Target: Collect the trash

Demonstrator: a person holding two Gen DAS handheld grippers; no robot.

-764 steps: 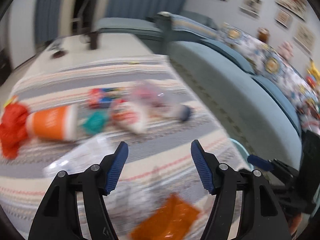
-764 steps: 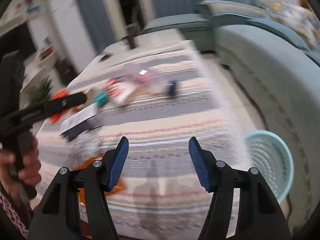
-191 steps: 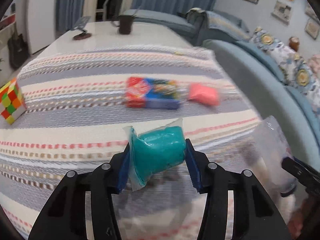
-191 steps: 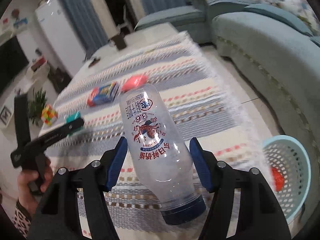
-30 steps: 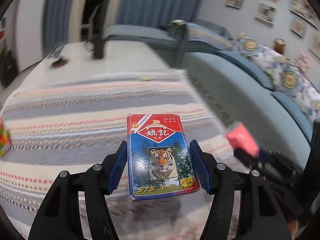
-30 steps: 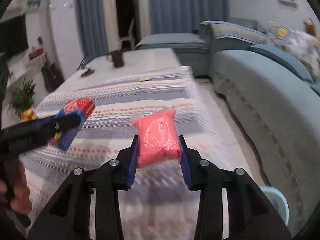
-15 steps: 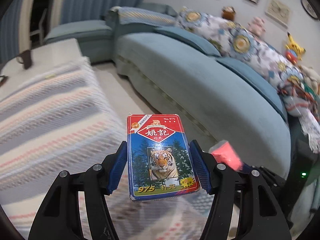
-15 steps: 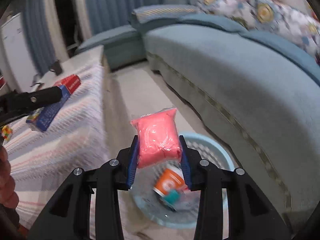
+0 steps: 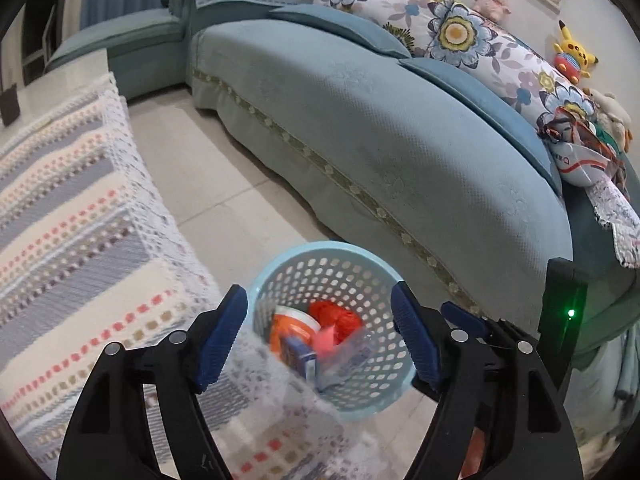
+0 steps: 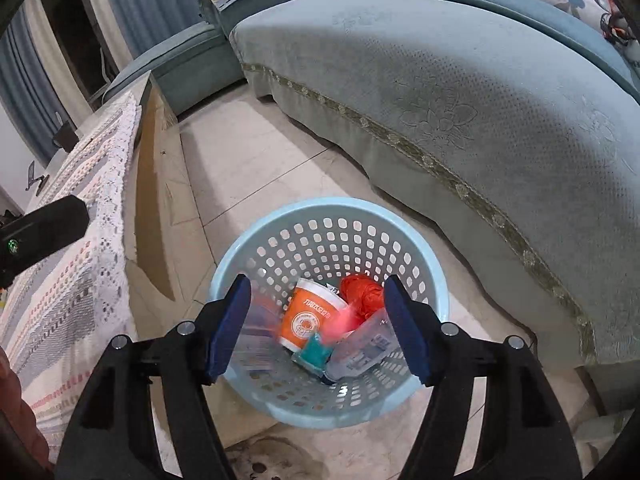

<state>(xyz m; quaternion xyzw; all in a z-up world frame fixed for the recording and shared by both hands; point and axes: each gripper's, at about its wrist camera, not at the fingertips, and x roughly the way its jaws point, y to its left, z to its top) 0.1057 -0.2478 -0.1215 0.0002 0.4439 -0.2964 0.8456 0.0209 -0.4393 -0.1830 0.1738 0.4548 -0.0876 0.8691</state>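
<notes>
Spreading both claws over the blue basket [image 10: 436, 276] at lower centre, you left the left gripper [image 9: 318, 338] and right gripper [image 10: 318, 322] empty, the card box [image 9: 298, 354] and pink packet [image 10: 346, 318] dropped among the trash, so collecting looked nearly done.

Orange cup [image 10: 310, 317] bears white Chinese print, too small to read.

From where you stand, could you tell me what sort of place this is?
Most likely a home living room: a long teal sofa with floral cushions, plush toys along its back, and a striped cloth-covered table.
</notes>
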